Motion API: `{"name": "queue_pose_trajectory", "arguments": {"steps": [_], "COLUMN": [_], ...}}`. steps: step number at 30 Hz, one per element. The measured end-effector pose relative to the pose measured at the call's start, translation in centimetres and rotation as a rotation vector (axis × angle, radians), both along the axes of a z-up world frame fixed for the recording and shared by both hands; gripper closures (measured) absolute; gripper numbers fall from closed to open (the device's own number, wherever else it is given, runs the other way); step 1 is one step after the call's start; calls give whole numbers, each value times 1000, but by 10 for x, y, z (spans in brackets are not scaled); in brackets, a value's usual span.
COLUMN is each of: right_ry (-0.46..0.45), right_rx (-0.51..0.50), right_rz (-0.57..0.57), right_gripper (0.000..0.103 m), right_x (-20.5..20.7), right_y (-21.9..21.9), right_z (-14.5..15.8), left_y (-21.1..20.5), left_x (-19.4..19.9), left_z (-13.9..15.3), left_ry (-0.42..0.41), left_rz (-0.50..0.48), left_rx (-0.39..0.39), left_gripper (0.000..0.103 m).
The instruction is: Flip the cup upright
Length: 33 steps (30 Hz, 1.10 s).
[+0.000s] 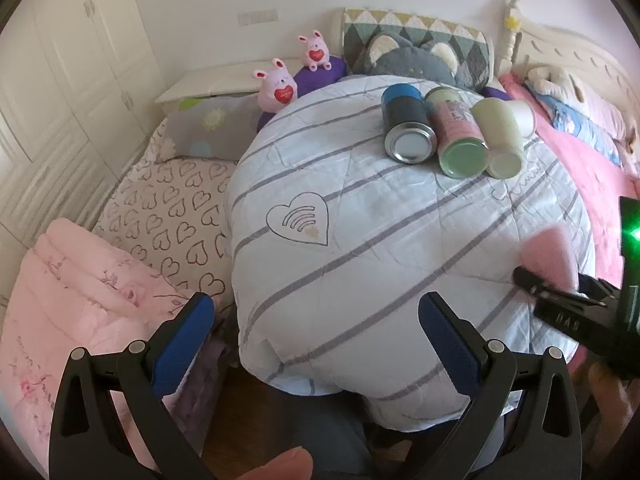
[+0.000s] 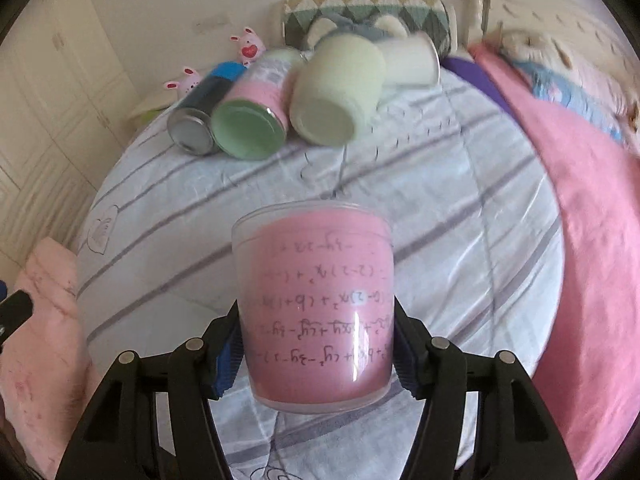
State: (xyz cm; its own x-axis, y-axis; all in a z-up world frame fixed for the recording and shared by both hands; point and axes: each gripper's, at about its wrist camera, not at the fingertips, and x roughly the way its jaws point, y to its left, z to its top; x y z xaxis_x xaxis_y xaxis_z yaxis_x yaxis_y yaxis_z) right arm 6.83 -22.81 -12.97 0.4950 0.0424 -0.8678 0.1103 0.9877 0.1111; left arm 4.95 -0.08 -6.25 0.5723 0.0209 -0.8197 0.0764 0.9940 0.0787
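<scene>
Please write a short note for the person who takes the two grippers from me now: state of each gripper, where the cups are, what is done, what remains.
Right gripper: shut on the pink cup, held above the striped quilt; its printed formulas read upside down, so it looks inverted, not yet upright.
Left gripper: open, empty, over the quilt's near edge.
Lying on their sides at the far end: blue-capped can, pink-labelled can, pale green cup.
Left: turn the pink cup upright and set it down.

Pink cup [image 2: 318, 312] bears handwritten algebra (inverted, mostly illegible)

Bare quilt [image 1: 360, 240] before cans [image 1: 440, 136]
</scene>
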Motion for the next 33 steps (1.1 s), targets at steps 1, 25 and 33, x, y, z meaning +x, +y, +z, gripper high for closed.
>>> {"name": "queue_pose_trajectory", "arguments": {"steps": [1,25,33], "right_ry": [1,-268,-296], "right_rx": [2,78,98], "right_rz": [9,-80,-51], "right_gripper": [12,11,11], "right_x": [0,-116,-123], "right_y": [1,-81,-96], "right_z": [-1,82,88], "left_y": [-1,-105,-124], "left_x": [-2,-52,-63], "left_z": [1,32,36], "left_ry": [-2,-59,-74], "left_rz": [2,-56,-37], "left_rx": [3,10,44], "left_gripper": [0,0,0]}}
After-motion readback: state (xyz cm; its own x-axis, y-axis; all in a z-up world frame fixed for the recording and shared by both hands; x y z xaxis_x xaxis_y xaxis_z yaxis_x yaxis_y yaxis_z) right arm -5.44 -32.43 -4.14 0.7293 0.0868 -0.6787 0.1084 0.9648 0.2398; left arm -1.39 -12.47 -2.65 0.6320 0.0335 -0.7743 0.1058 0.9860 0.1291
